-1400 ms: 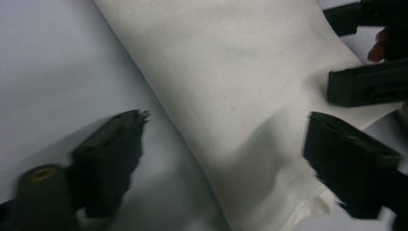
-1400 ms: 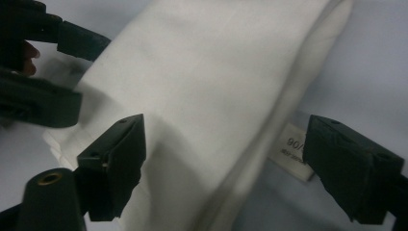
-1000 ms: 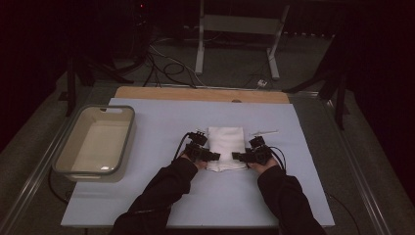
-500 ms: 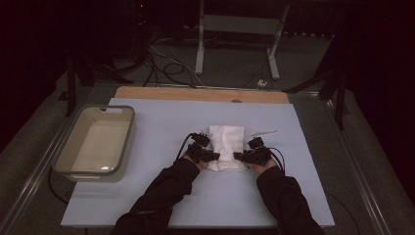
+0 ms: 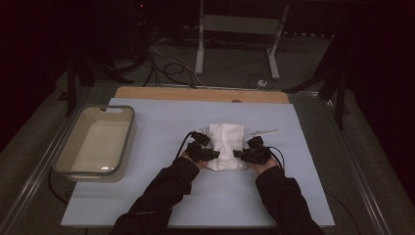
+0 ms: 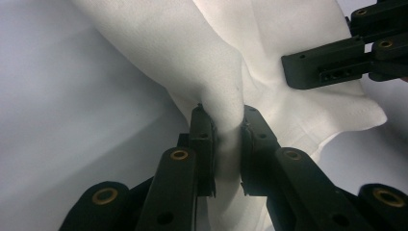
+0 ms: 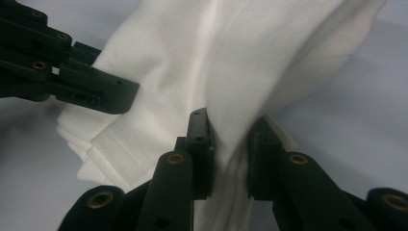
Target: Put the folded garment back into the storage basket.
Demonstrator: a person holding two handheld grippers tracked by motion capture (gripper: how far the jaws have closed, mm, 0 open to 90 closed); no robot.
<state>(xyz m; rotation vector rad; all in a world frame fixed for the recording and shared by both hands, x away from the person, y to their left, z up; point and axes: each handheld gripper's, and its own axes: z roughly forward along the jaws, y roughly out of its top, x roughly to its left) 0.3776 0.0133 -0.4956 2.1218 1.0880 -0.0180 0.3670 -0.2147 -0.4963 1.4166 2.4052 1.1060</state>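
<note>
Both grippers have just closed on the folded white cloth [image 5: 226, 147]: left gripper [image 5: 211, 154] pinches its left edge, right gripper [image 5: 239, 154] its right edge.

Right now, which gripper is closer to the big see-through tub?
Left. The left gripper pinches the white cloth on the side toward the tub. The right gripper pinches the cloth's far side, farther from the tub.

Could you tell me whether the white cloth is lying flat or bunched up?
Bunched up: the white cloth shows ridges and folds, pinched at its near edge by the left tool and right tool.
</note>
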